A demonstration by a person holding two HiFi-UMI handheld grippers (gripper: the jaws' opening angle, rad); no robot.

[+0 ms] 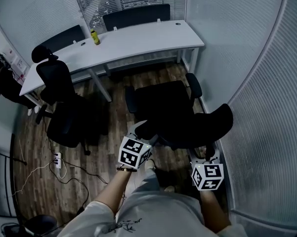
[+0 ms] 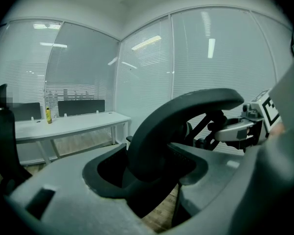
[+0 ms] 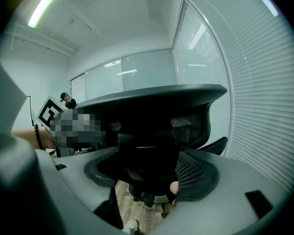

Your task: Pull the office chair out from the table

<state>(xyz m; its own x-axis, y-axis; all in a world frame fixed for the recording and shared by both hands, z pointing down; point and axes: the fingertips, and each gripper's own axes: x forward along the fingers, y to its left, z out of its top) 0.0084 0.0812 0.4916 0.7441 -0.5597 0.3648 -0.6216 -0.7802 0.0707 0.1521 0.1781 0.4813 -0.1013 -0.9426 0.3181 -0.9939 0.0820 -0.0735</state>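
Jaws around office chair backrest (image 1: 212,125)

Even light is cast by a ceiling strip (image 3: 43,10), mirrored in the glass wall (image 2: 210,48); edges are bowed and vignetted, the office chair (image 1: 168,112) rendered near-black.

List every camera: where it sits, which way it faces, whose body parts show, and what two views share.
Head view: on the head, steeply down onto the black mesh office chair, long white table, left gripper, right gripper, both forearms.
Left gripper view: on the left gripper, facing the table past the chair's backrest; right gripper shows.
Right gripper view: on the right gripper, facing the backrest; left forearm shows.
Shared: backrest between jaws.
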